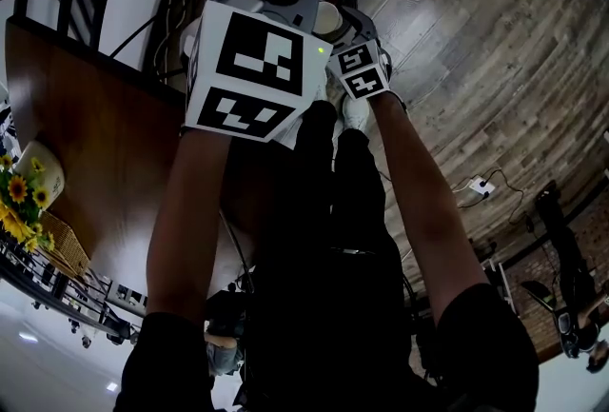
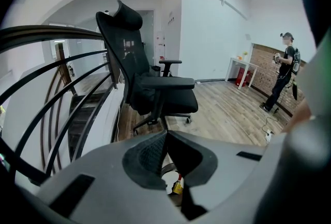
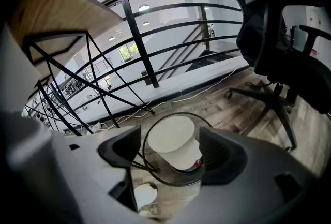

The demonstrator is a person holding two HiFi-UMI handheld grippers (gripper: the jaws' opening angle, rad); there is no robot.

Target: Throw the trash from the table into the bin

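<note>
A white paper cup (image 3: 173,139) sits bottom-up between the fingers of my right gripper (image 3: 169,151), right above the black wire bin (image 3: 143,147) on the wooden floor. The jaws stand wide and a thin gap shows on each side of the cup, so nothing presses on it. My left gripper (image 2: 166,136) is shut, its tips touching with nothing between them. Under its jaws a white cup and a yellow item (image 2: 177,185) show, lying low by the bin. In the head view both marker cubes, left (image 1: 252,68) and right (image 1: 360,69), hang over the bin (image 1: 330,18).
The brown table (image 1: 95,134) lies to the left, with yellow flowers (image 1: 19,201) and a woven basket (image 1: 62,248) at its near end. A black office chair (image 3: 274,36) stands just beyond the bin, a black railing (image 3: 139,47) behind. A person (image 2: 284,70) stands far off.
</note>
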